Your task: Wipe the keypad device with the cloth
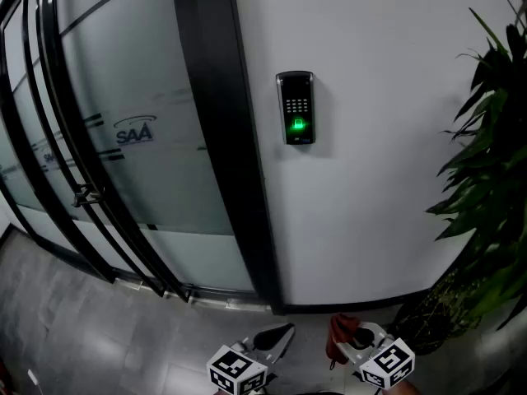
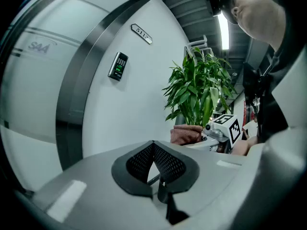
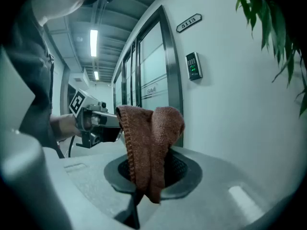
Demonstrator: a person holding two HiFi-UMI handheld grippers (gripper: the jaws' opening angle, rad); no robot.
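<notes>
Wiping not yet begun: right gripper [image 3: 149, 172] pinches the cloth [image 3: 151, 131], left gripper [image 2: 154, 148] closed and empty, keypad device [image 1: 296, 108] untouched, well off at twelve o'clock.

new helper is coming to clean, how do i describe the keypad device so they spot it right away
Find the white wall between the dark door frame and the leafy potted plant. The keypad device is the small black upright box mounted on it, just right of the frame. It alone glows green below a button grid.
</notes>
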